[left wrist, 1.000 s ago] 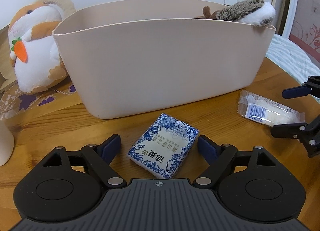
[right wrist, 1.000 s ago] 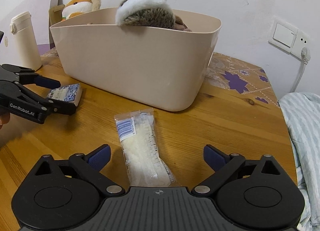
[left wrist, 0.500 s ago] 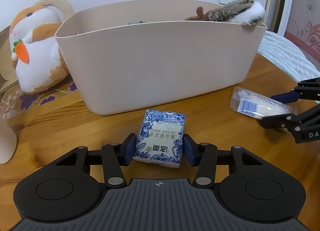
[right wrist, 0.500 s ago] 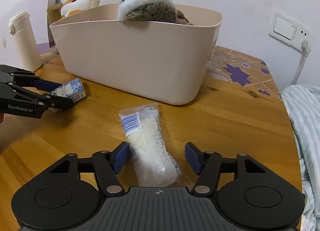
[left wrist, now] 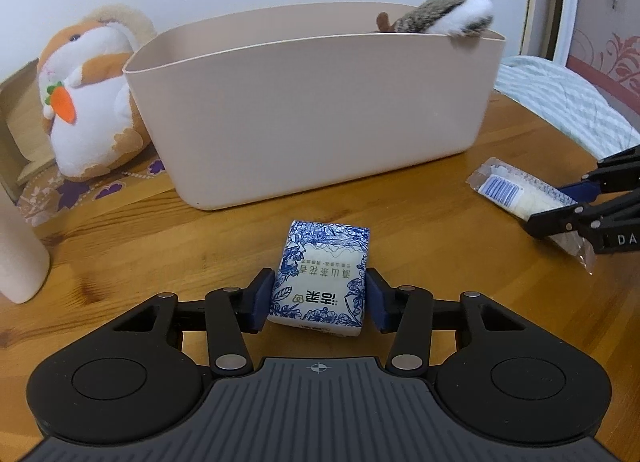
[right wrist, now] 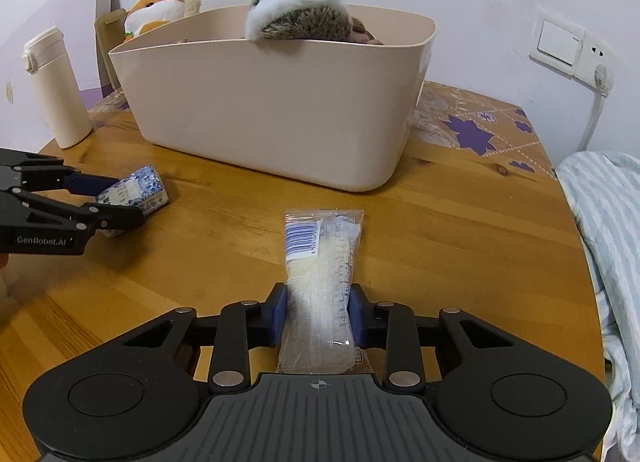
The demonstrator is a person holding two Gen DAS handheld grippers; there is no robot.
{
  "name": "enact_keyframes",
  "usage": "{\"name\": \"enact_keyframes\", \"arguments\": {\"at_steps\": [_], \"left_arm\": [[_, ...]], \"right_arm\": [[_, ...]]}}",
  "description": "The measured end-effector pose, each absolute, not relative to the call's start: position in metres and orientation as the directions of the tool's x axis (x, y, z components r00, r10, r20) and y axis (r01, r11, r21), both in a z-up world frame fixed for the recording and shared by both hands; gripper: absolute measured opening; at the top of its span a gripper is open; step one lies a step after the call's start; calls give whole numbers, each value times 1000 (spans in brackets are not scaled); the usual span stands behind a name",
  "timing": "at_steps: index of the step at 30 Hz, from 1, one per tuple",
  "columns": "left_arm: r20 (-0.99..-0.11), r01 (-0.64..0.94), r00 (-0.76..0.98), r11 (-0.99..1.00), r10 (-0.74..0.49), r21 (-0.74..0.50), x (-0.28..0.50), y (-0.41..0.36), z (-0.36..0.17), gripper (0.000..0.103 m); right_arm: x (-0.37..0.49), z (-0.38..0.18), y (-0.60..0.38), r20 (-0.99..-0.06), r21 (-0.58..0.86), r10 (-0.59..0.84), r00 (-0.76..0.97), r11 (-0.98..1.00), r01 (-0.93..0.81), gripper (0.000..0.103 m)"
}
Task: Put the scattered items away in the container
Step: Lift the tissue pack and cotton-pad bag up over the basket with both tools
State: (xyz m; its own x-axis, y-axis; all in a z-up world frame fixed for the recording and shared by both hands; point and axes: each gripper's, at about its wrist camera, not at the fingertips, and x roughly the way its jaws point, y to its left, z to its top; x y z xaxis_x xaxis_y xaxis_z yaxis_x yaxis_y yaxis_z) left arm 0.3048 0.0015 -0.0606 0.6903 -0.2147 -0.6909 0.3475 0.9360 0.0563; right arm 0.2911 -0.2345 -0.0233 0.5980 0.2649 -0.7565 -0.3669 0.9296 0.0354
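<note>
Blue-and-white print covers the tissue pack [left wrist: 322,276], which sits gripped in the left gripper [left wrist: 319,298], its jaws closed against both long sides of the pack. The pack appears tilted, its far end toward the beige container [left wrist: 316,113] at twelve o'clock; whether it is clear of the wooden table [left wrist: 120,262] I cannot tell. At three o'clock from it, the right gripper [right wrist: 319,316] has its jaws pressed onto the near half of a clear snack packet [right wrist: 320,274], the barcode end pointing toward the container. The packet's far end lies low over the table, well short of the container wall.

A grey-and-white plush toy [right wrist: 296,9] hangs over the container's rim at the end nearer the right gripper. Behind the container, at about ten o'clock from the left gripper, stands an orange-and-white hamster plush [left wrist: 90,93] with a carrot on its chest. A cream bottle [right wrist: 54,89] stands upright on the table at nine o'clock. A striped blanket [right wrist: 608,229] lies off the table's edge at three o'clock, and a wall switch [right wrist: 558,41] is fixed above it.
</note>
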Motion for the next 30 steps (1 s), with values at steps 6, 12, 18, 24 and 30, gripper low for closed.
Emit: {"name": "enact_keyframes", "arguments": {"at_steps": [6, 12, 18, 24, 30], "left_arm": [[-665, 350, 713, 935, -221, 65, 289, -2, -53, 49], [-613, 323, 763, 943, -206, 85, 272, -4, -38, 49], [-567, 294, 800, 952, -196, 85, 261, -3, -22, 49], [-521, 252, 838, 962, -163, 103, 251, -3, -10, 49], [-460, 247, 869, 965, -181, 88, 244, 1, 9, 49]], "right_arm": [[283, -21, -240, -754, 49, 272, 598, 931, -362, 28], [271, -10, -244, -730, 54, 277, 625, 935, -351, 28], [260, 9, -251, -690, 76, 299, 659, 936, -344, 28], [250, 32, -254, -650, 107, 344, 677, 924, -367, 28], [241, 61, -254, -590, 97, 366, 720, 917, -387, 28]]}}
